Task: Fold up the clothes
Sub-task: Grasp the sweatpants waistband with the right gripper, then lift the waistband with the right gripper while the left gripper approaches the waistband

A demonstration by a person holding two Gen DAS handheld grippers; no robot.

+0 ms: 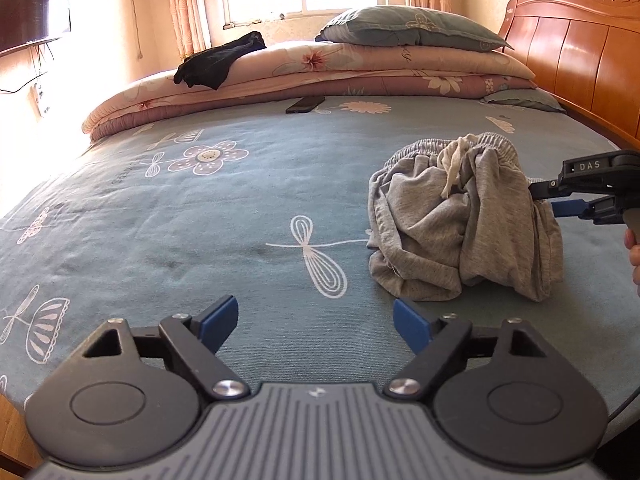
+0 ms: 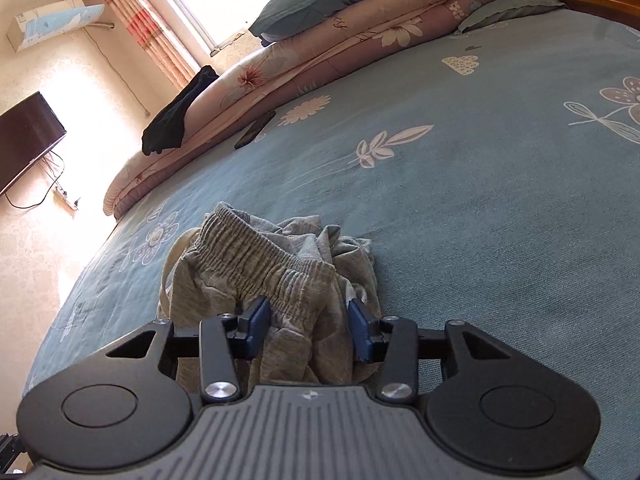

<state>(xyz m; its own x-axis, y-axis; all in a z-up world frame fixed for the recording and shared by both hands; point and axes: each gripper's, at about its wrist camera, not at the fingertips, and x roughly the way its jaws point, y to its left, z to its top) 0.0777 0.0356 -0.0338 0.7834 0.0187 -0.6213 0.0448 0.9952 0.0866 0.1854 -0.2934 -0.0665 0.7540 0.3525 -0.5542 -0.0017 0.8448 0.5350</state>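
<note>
Crumpled grey jersey shorts heaped on blue flowered bedsheet, elastic waistband between right gripper pads, not yet pinched, likely to lift and unbunch. Left gripper gaping, empty, shorts ahead-right.

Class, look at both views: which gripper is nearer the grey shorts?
Right. The right gripper is at the grey shorts, fabric between its blue pads. The left gripper hangs apart over bare sheet.
</note>
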